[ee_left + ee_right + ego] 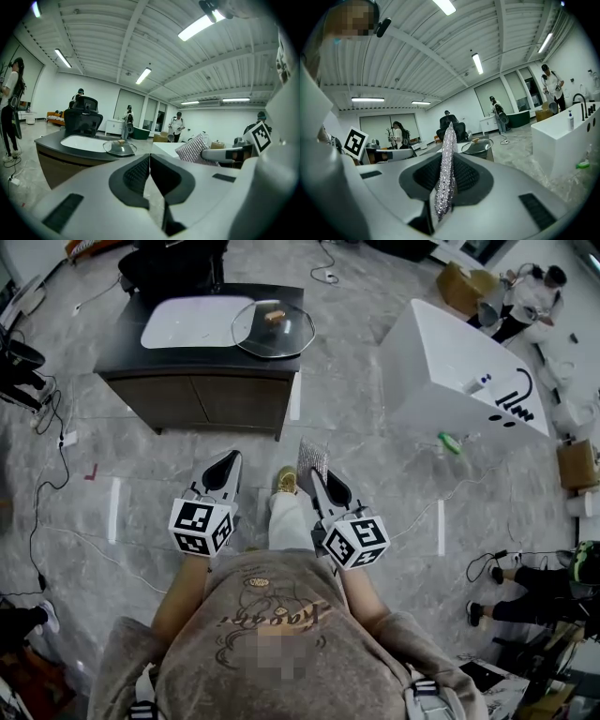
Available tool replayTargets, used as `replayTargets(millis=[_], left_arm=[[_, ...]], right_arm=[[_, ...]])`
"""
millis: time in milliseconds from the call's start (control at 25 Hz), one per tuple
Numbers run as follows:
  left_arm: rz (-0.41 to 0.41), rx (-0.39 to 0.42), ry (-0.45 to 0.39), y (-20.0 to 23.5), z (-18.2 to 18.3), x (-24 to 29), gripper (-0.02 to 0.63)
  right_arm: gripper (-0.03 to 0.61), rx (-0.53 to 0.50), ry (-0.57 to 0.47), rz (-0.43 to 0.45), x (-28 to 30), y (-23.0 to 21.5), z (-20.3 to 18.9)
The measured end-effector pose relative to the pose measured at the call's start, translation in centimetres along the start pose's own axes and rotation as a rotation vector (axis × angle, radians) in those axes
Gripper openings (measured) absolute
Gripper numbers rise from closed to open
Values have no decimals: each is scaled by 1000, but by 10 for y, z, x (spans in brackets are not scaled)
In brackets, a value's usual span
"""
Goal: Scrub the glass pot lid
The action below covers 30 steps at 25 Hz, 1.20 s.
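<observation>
The fingers (465, 177) of the right gripper (449, 161) are clenched on a silver, sparkly scouring cloth (446, 164), which stands up edge-on between the pads and rises past their tips. In the head view the same cloth (311, 458) sticks out in front of the right gripper (320, 486). The fingers (135, 176) of the left gripper (150, 160) are pressed together with nothing between them. In the head view the left gripper (223, 471) is level with the right one, both pointing ahead over the tiled floor (394, 474).

The glass pot lid (273, 329) is well apart from both grippers. It lies knob-up at the right front corner of a dark table (127, 338), just beside a white basin (192, 322) and seemingly lapping over its edge. Both gripper views show it straight ahead, small in the distance (120, 148) (478, 146).

By my reading, the step in hand is the approach: the scrubber is already gripped, and no scrubbing has begun. The next move calls for getting both grippers to the table. The left fingers would then need to part and steady the lid by its knob or rim, since a lid near a corner could slide. The right gripper would need to tip so the cloth's broad face, not its edge, meets the glass.
</observation>
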<state>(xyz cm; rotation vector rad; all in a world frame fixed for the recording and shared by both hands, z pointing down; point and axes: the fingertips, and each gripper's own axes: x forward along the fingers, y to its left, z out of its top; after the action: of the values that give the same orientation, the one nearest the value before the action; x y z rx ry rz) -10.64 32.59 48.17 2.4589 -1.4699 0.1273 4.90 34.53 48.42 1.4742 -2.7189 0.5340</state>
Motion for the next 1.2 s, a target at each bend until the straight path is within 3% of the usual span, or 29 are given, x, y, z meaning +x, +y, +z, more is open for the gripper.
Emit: replayTargets(millis=[400,800,960,1200], left_arm=[[6,0,-8,57,35,99,18],[-2,-10,26,93,82,223,18],[-15,-56,13,102,100,266,17],[46,-9,14,120,115,308,18]], right_arm=[[77,1,7,20,104,-65,34],[75,8,30,60,209,-154,94],[77,-8,30,76,242,-186,116],[77,-6,47,102,277,-214,132]])
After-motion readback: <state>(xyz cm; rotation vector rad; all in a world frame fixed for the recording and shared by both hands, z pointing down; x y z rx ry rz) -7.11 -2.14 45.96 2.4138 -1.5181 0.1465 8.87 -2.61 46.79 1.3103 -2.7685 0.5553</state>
